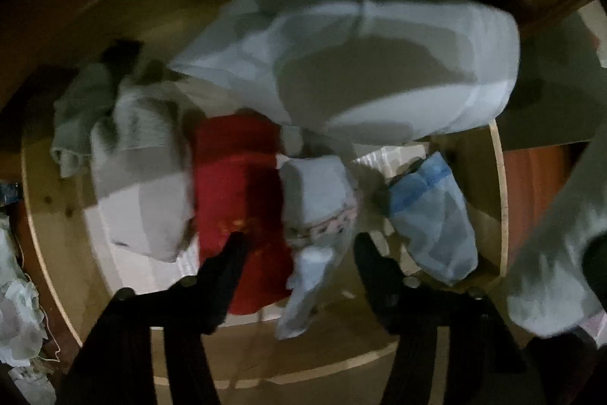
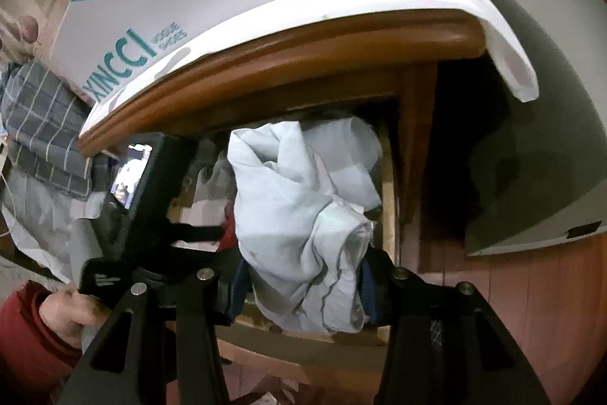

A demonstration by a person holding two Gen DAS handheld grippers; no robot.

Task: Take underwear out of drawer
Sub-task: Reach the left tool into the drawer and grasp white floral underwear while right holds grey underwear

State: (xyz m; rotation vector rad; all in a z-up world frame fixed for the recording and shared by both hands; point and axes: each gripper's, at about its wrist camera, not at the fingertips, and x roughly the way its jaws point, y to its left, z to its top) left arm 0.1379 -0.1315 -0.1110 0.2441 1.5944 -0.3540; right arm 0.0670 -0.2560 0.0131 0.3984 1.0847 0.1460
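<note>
Pale-blue underwear (image 2: 303,215) between right hand-held gripper (image 2: 303,276) fingers, above drawer (image 2: 389,200).

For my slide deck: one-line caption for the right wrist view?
Right gripper clamps a bunched pale blue garment above the open wooden drawer.

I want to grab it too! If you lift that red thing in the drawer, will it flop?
Probably, yes: the red cloth looks soft and folded among other clothes, so it would likely droop. It seems light. Its fuzzy-looking surface shouldn't slip much between the left gripper fingers.
</note>
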